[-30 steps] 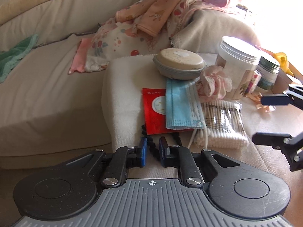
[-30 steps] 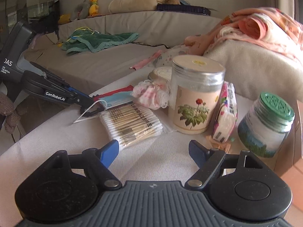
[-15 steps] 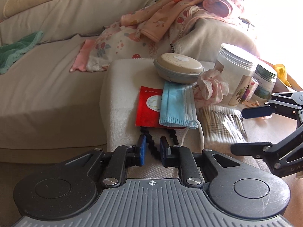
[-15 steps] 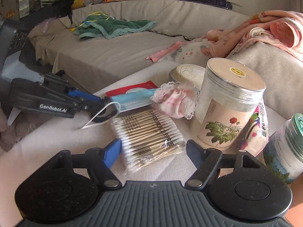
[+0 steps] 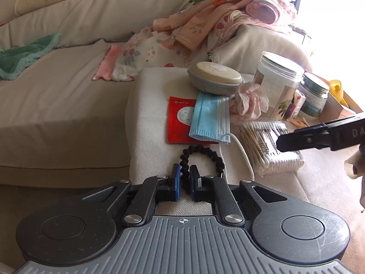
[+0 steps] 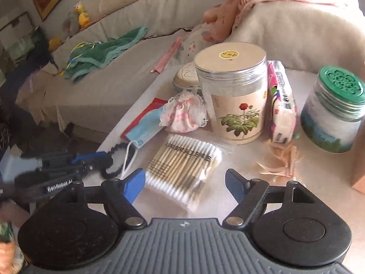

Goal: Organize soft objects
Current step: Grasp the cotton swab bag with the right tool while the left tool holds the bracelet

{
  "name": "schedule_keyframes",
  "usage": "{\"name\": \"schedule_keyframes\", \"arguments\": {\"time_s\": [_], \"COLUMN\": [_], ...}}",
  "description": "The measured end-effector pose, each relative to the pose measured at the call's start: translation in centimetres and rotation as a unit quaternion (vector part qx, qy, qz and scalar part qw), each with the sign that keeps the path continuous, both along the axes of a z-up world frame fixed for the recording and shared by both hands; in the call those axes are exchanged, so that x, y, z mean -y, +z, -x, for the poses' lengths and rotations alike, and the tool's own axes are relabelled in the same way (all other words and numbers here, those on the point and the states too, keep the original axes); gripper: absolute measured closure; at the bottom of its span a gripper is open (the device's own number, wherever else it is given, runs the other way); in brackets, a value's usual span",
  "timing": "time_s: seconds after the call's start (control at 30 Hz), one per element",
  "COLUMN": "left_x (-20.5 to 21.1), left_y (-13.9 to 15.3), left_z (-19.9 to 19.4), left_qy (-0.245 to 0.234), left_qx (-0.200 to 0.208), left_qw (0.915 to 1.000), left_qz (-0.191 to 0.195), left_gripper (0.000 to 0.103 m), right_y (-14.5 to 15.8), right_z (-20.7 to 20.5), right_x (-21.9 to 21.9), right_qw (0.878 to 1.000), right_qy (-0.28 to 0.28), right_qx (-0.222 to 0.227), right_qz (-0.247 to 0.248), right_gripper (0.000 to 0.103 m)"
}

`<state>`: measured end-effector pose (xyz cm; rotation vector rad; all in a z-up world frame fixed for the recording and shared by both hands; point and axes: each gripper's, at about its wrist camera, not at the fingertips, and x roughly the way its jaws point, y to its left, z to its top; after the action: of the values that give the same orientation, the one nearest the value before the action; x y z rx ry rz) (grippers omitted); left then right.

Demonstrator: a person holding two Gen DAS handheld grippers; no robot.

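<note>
— Where do your hands sit?

— Your left hand-held gripper (image 5: 184, 178) lies low at the near edge of the cream woven surface (image 5: 150, 123), its blue pads pinching a black beaded bracelet (image 5: 200, 157) that loops out toward the mask. Your right hand-held gripper (image 6: 184, 182) hovers over the packet of cotton swabs (image 6: 184, 169), fingers spread wide, holding nothing.

— And the soft things?

— A pleated blue mask (image 5: 211, 121) overlaps a flat red sachet (image 5: 179, 123); its white ear loop trails beside the bracelet. Just right of it, a crumpled pink lace-edged scrunchie (image 6: 184, 114) rests against the tall flower-printed jar (image 6: 237, 96). A green-lidded jar (image 6: 335, 107) stands further right.
</note>
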<state>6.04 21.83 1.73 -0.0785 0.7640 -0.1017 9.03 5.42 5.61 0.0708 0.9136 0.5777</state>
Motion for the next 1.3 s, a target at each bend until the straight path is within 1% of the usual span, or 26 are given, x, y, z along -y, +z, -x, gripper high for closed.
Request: {"name": "schedule_keyframes", "arguments": {"time_s": [0.07,0.13,0.2,0.27,0.33,0.4,0.47,0.53,0.6,0.67,0.73,0.8,0.83,0.87,0.93,1.03,1.1,1.2,1.3], "left_x": [0.1,0.3,0.5,0.5,0.2,0.0,0.2,0.8,1.5,1.7,1.5,1.4,1.3,1.3,1.5,2.2,3.1,5.3,8.1], "left_y": [0.0,0.1,0.1,0.0,0.0,-0.1,-0.3,-0.4,-0.3,-0.2,-0.2,-0.2,-0.3,-0.3,-0.3,0.2,0.8,2.3,3.8], "left_z": [-0.3,-0.6,-0.8,-0.9,-1.0,-1.1,-0.9,-0.5,-0.3,-0.2,-0.1,0.0,0.2,0.5,1.1,2.8,4.2,6.9,9.2], "left_qy": [-0.003,-0.002,-0.004,-0.008,-0.007,-0.005,-0.008,-0.007,-0.009,-0.01,-0.006,-0.004,-0.004,-0.005,-0.011,-0.03,-0.047,-0.085,-0.127], "left_qx": [-0.005,-0.006,-0.008,-0.006,-0.004,0.0,0.01,0.019,0.022,0.022,0.021,0.021,0.024,0.029,0.034,0.03,0.034,0.041,0.048], "left_qw": [1.0,0.9999,0.9999,0.9999,1.0,0.9999,0.9999,0.9997,0.9993,0.9991,0.9994,0.9996,0.9996,0.9994,0.9991,0.999,0.9982,0.9955,0.9907], "left_qz": [-0.007,-0.009,-0.011,-0.008,0.005,0.014,0.005,-0.011,-0.03,-0.033,-0.026,-0.019,-0.017,-0.018,-0.023,-0.014,-0.015,-0.011,-0.005], "left_gripper": [0.091,0.091,0.091,0.091,0.091,0.091,0.091,0.091,0.091,0.091,0.091,0.092,0.092,0.092,0.093,0.093,0.093,0.093,0.093], "right_y": [0.0,-0.3,-1.0,-1.3,-1.6,-1.5,-1.2,-1.0,-1.1,-1.4,-1.7,-1.9,-1.7,-1.4,-0.7,1.0,2.0,3.6,4.6], "right_z": [-0.6,-1.0,-1.4,-1.2,-1.1,-0.9,-0.7,-0.6,-0.8,-0.7,-0.3,0.4,0.7,1.1,1.8,4.0,5.4,8.4,11.1], "right_x": [-1.5,-3.4,-4.7,-4.8,-4.3,-3.7,-4.0,-4.2,-4.6,-5.1,-6.0,-6.4,-6.3,-6.0,-5.2,-2.4,-0.3,3.7,7.7], "right_qw": [1.0,0.998,0.996,0.996,0.997,0.997,0.996,0.996,0.997,0.997,0.995,0.992,0.992,0.991,0.992,0.992,0.991,0.99,0.988], "right_qy": [-0.017,-0.034,-0.034,-0.025,-0.01,0.008,0.022,0.033,0.035,0.019,0.014,0.023,0.028,0.036,0.05,0.059,0.062,0.056,0.03], "right_qx": [0.001,0.012,0.019,0.027,0.024,0.027,0.039,0.038,0.019,0.012,0.031,0.049,0.054,0.054,0.052,0.068,0.079,0.102,0.124], "right_qz": [0.007,0.045,0.077,0.079,0.073,0.071,0.079,0.077,0.071,0.072,0.093,0.112,0.114,0.113,0.107,0.092,0.086,0.084,0.085], "right_gripper": [0.025,0.025,0.025,0.024,0.024,0.026,0.031,0.031,0.03,0.026,0.025,0.025,0.029,0.032,0.033,0.033,0.033,0.033,0.033]}}
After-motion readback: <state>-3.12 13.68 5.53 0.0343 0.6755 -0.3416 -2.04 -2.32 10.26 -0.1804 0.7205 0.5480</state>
